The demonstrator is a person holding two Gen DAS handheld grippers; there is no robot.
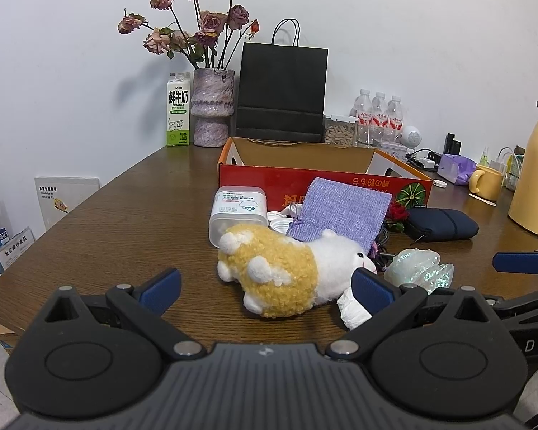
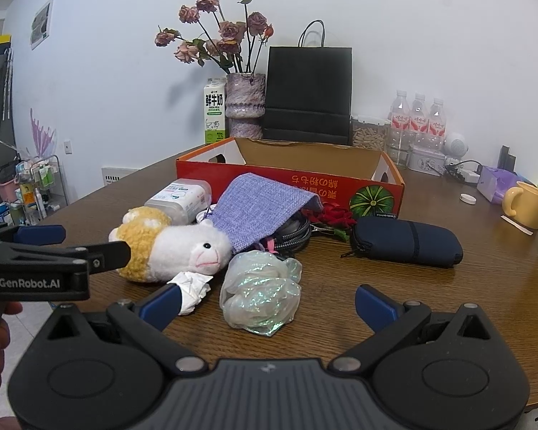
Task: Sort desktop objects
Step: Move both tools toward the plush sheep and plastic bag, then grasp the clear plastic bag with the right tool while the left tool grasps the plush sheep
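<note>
While both tilt downward, each hand-held gripper [image 1: 265, 288] [image 2: 267, 304] gapes wide, empty.

We see two matching handheld grippers, the left gripper [image 1: 267, 288] and the right gripper [image 2: 267, 306]. Each has a dark grey ribbed centre plate with a small pale logo, flanked by two matt black rounded housings with a shallow circular recess. Angular black linkage arms pivot on silver round pins, and the fingers [image 1: 160, 291] end in blue pads. White "GenRobot.AI" lettering marks the left one's side
</note>
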